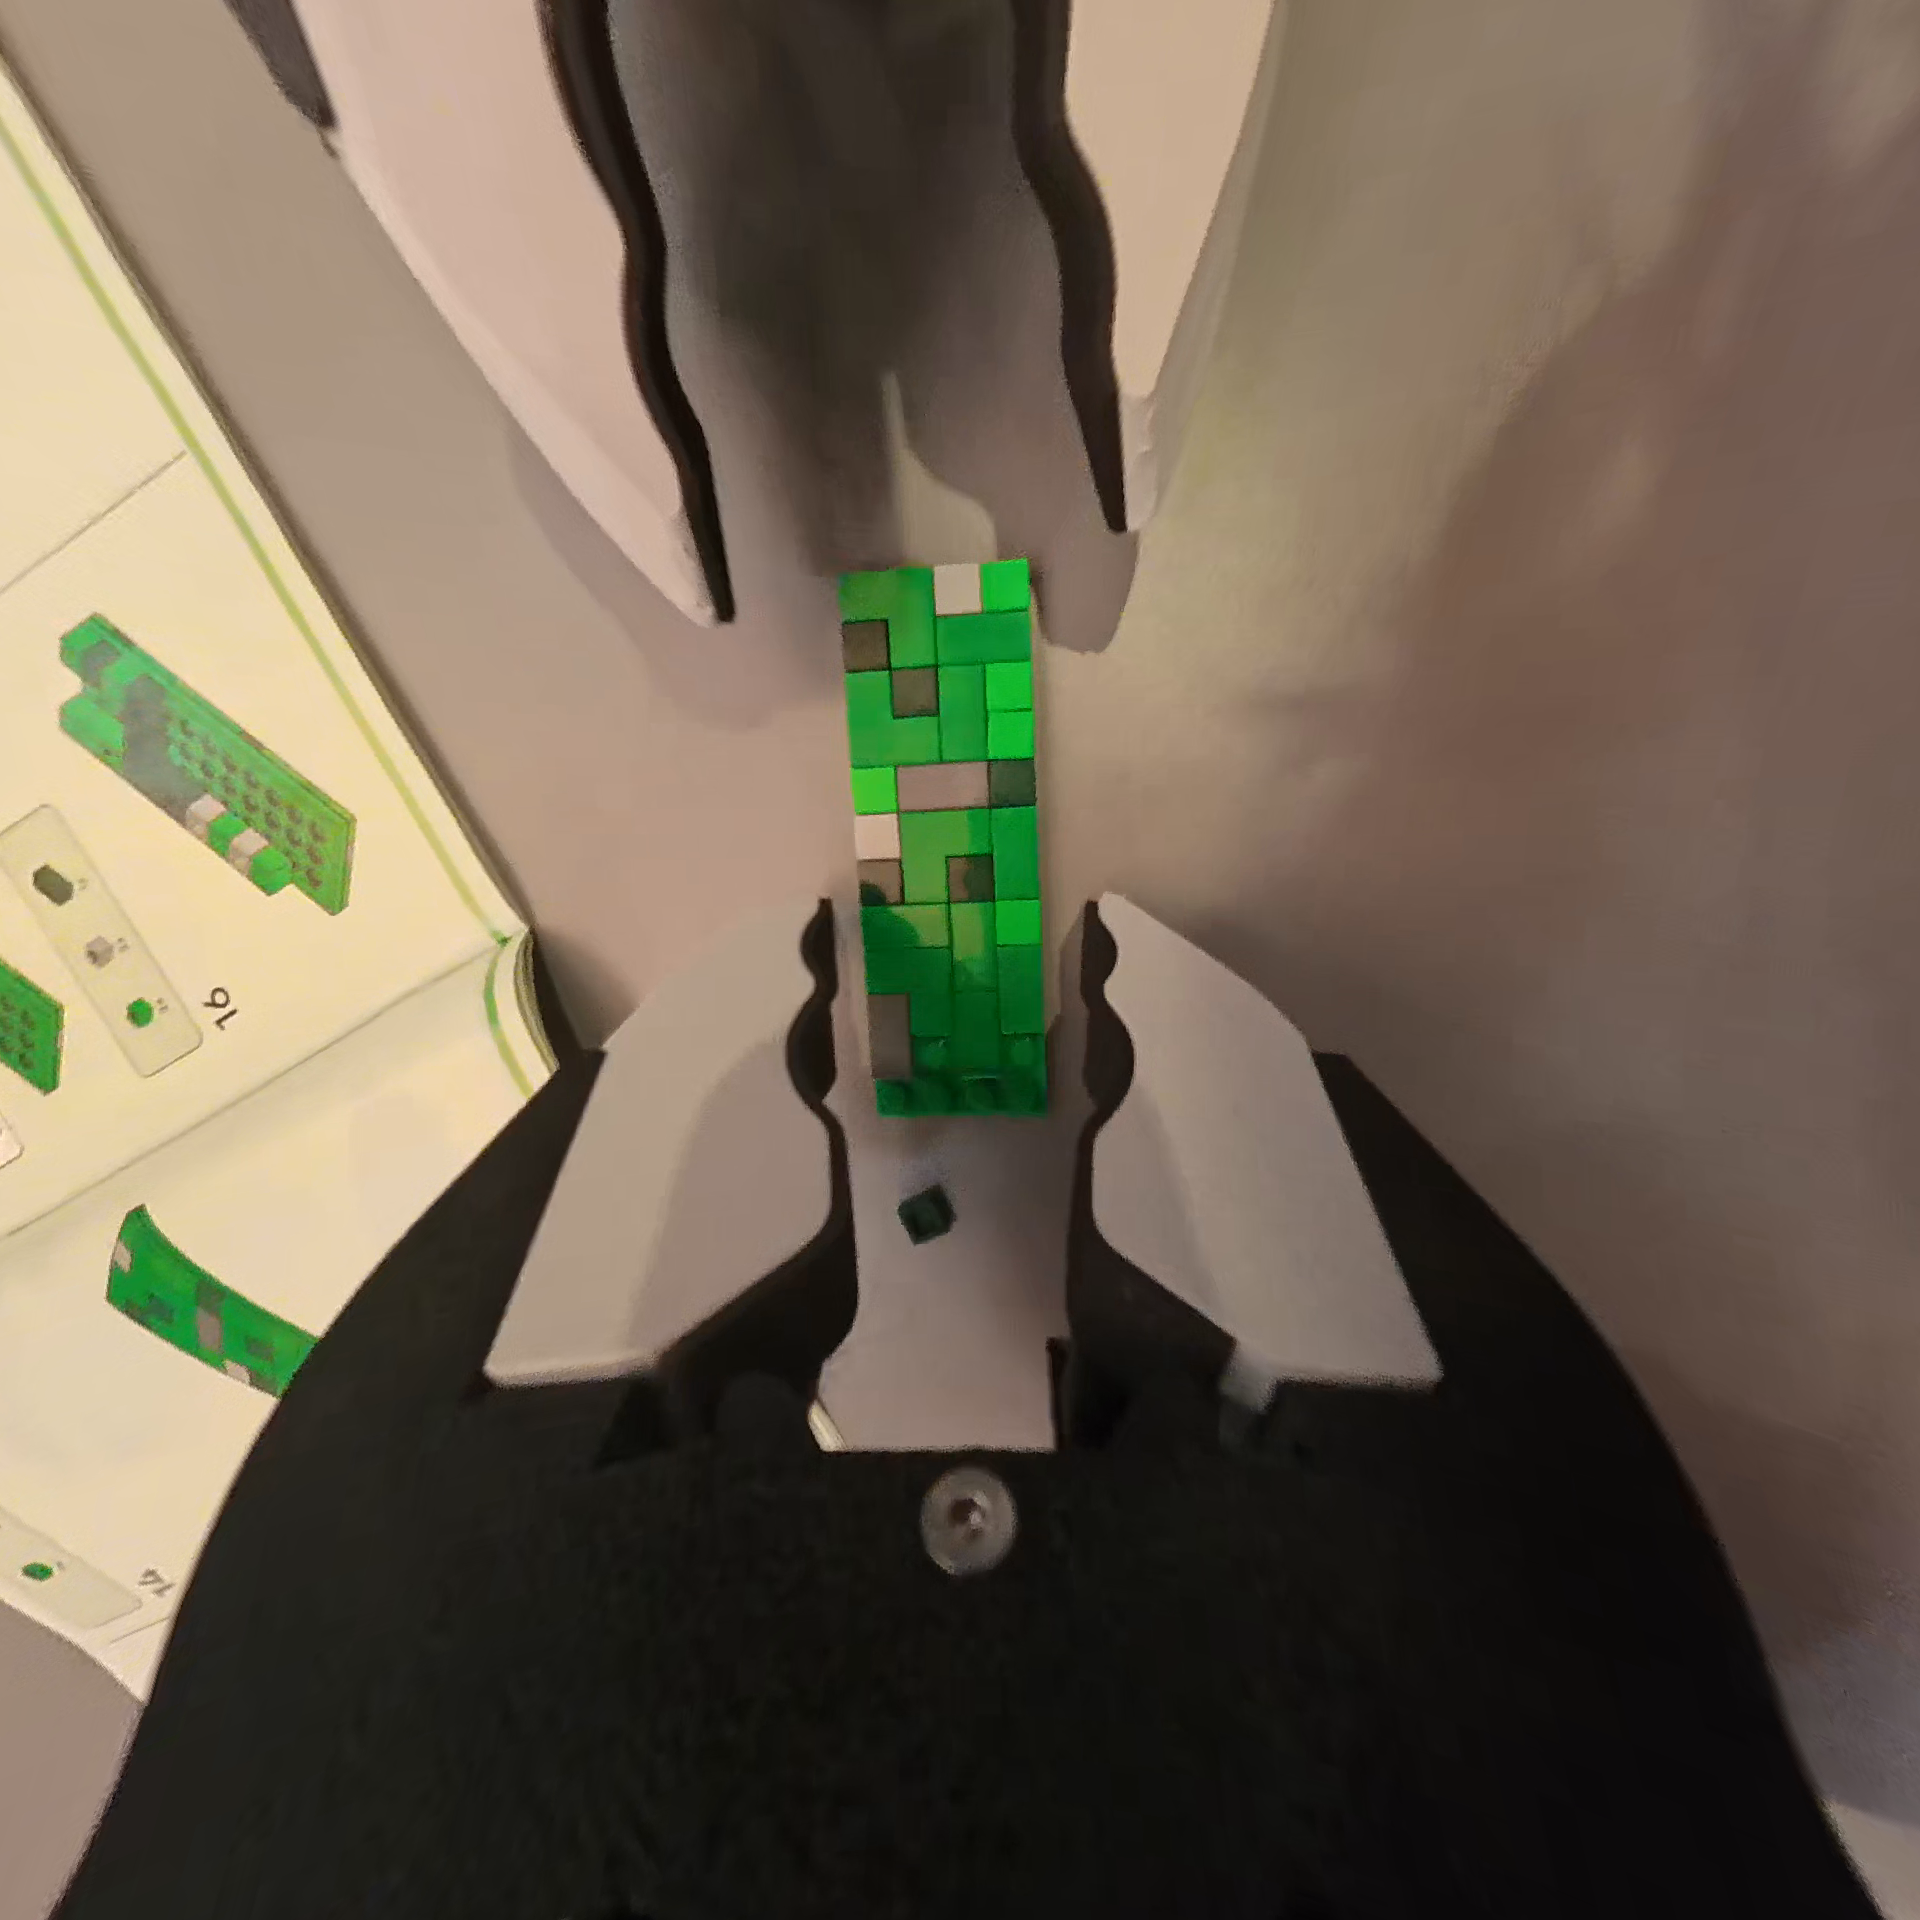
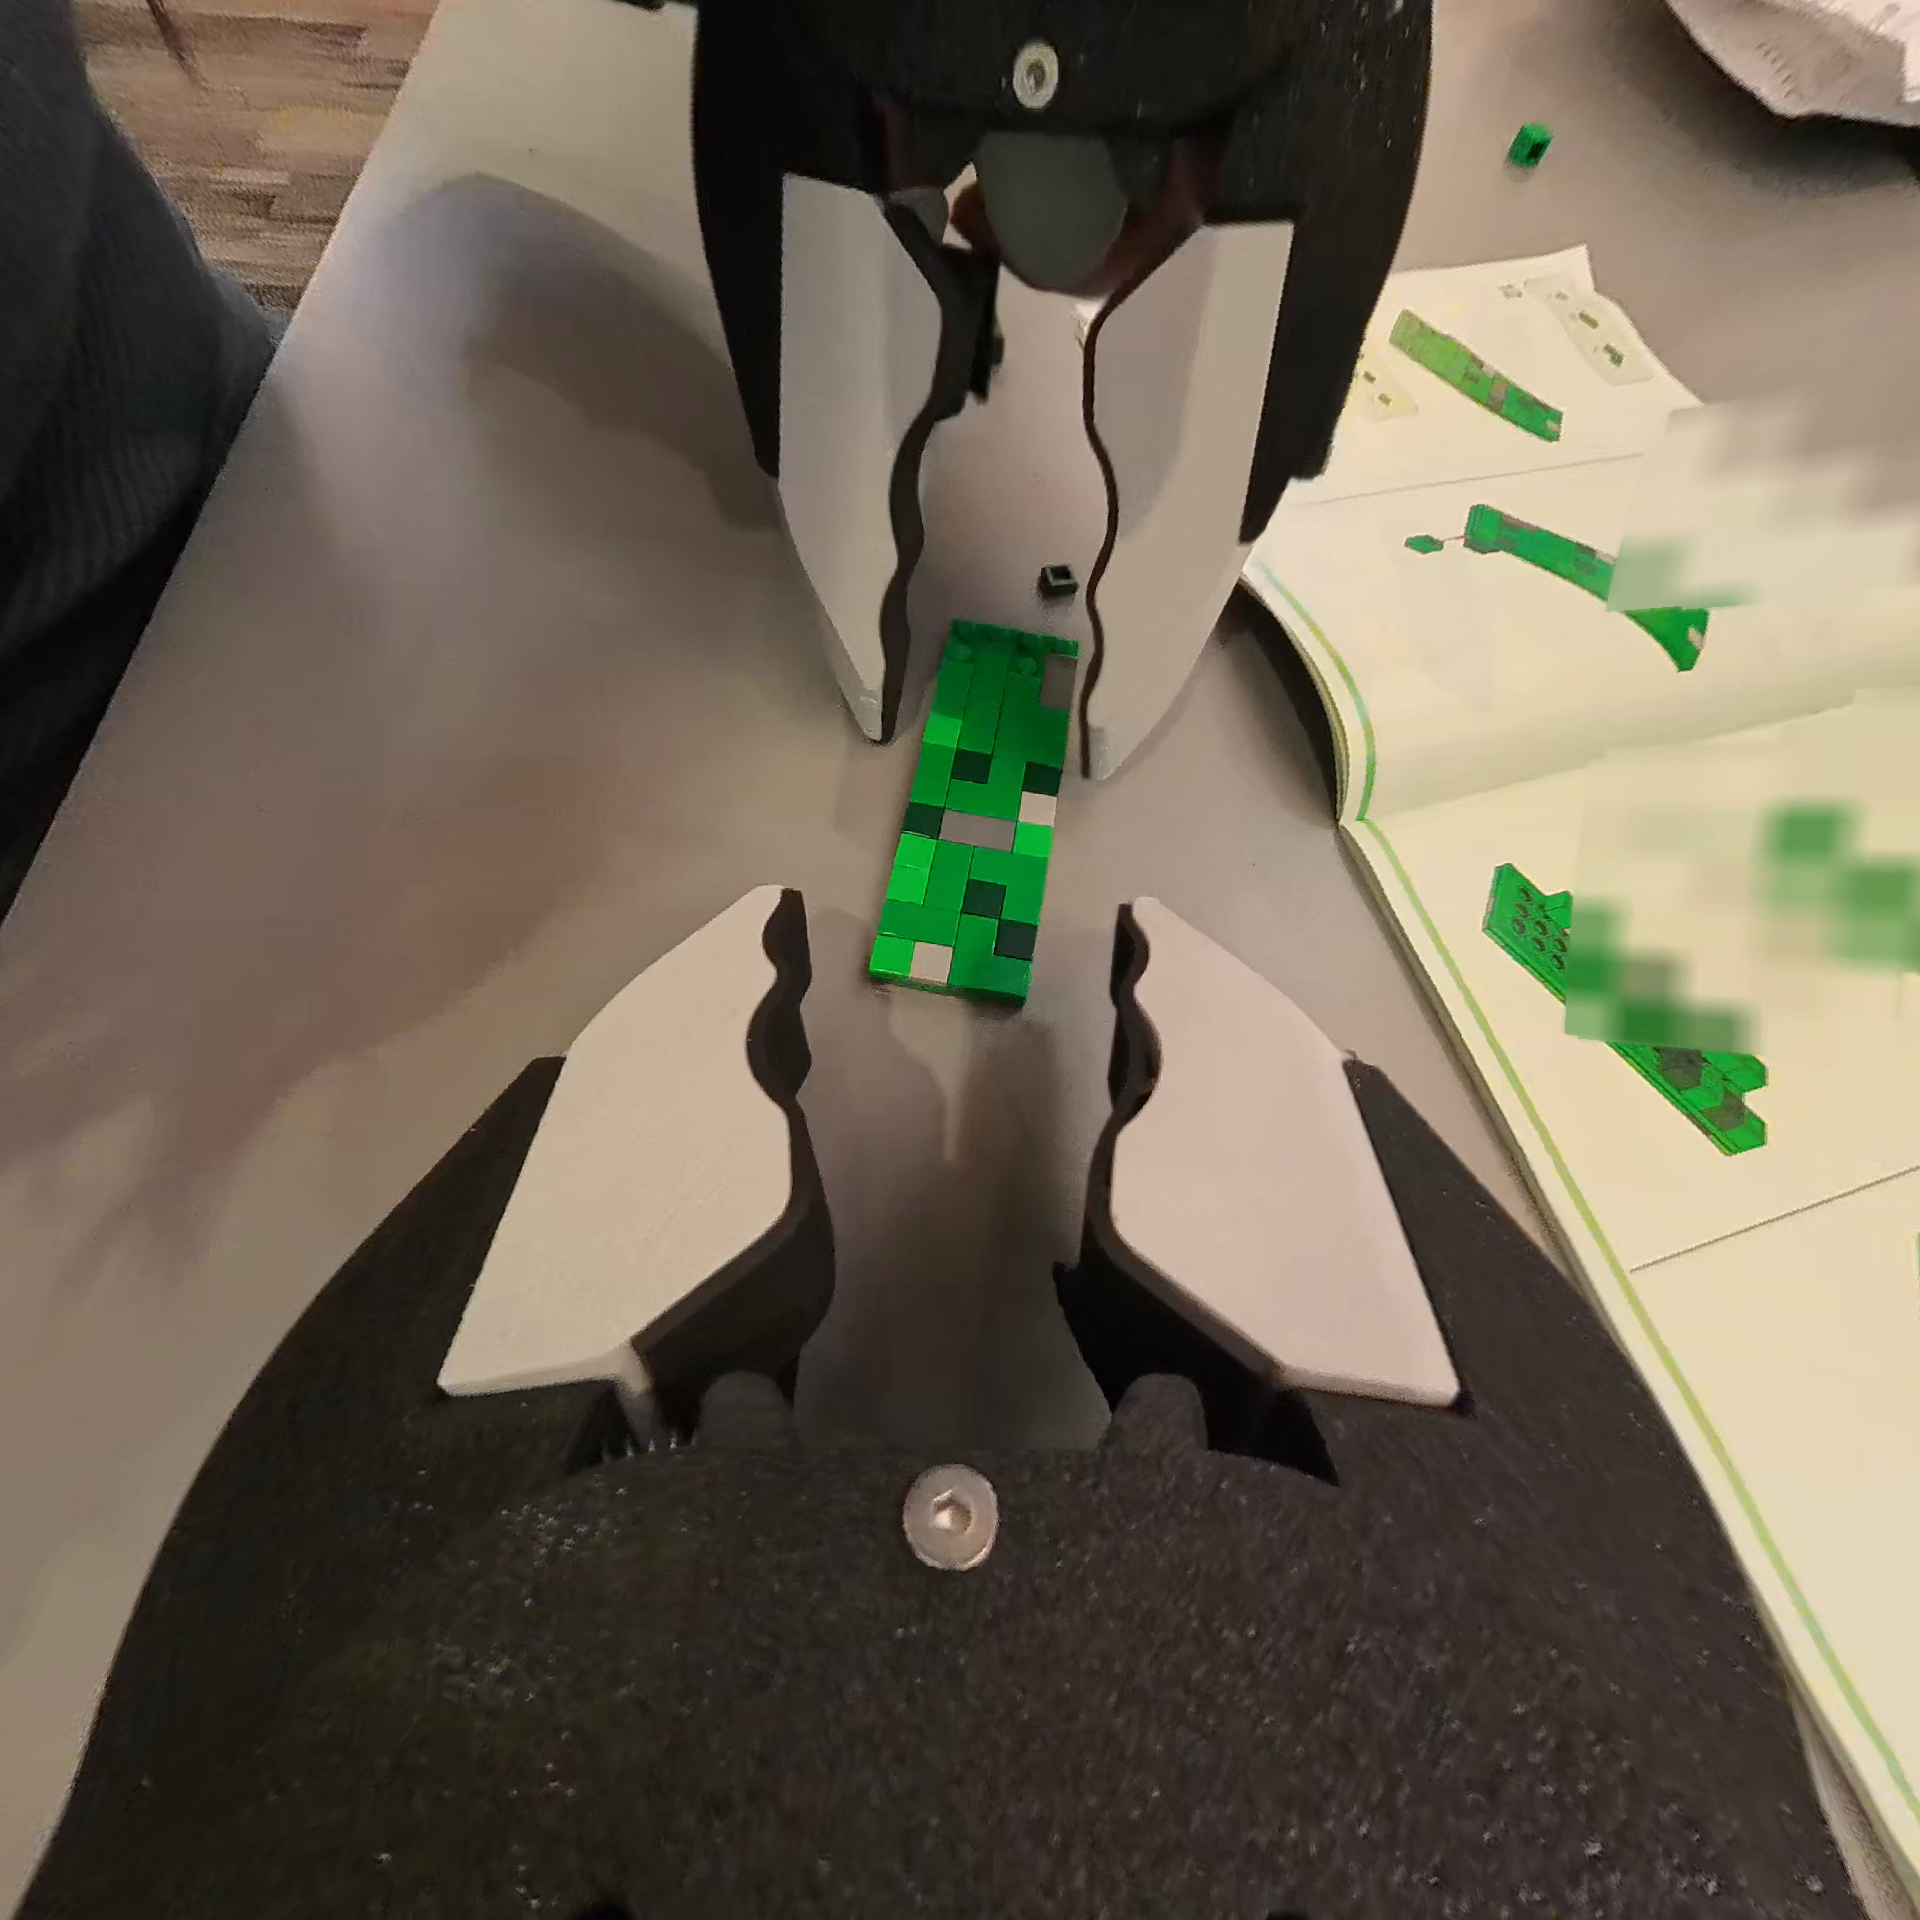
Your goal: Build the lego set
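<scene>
A long green lego plate (image 1: pixel 951 831), tiled in light green, dark green, grey and white, lies flat on the grey table (image 2: pixel 416 727). My left gripper (image 1: pixel 961 925) is open and its fingers straddle the studded end of the plate; I cannot tell whether they touch it. It shows at the top of the right wrist view (image 2: pixel 982 748). A tiny dark green piece (image 1: pixel 928 1216) lies loose between the left fingers, just behind the plate. My right gripper (image 2: pixel 956 914) is open and empty, its tips just short of the plate's (image 2: pixel 966 821) other end. It faces the left gripper (image 1: pixel 904 623).
An open instruction booklet (image 2: pixel 1558 935) with green build pictures lies beside the plate, also in the left wrist view (image 1: pixel 208 727). A small green brick (image 2: pixel 1527 142) lies far right by crumpled white material (image 2: pixel 1818 52). The table edge and wood floor (image 2: pixel 208 135) are at the far left. Tip to tip, the grippers are about 6 centimetres apart.
</scene>
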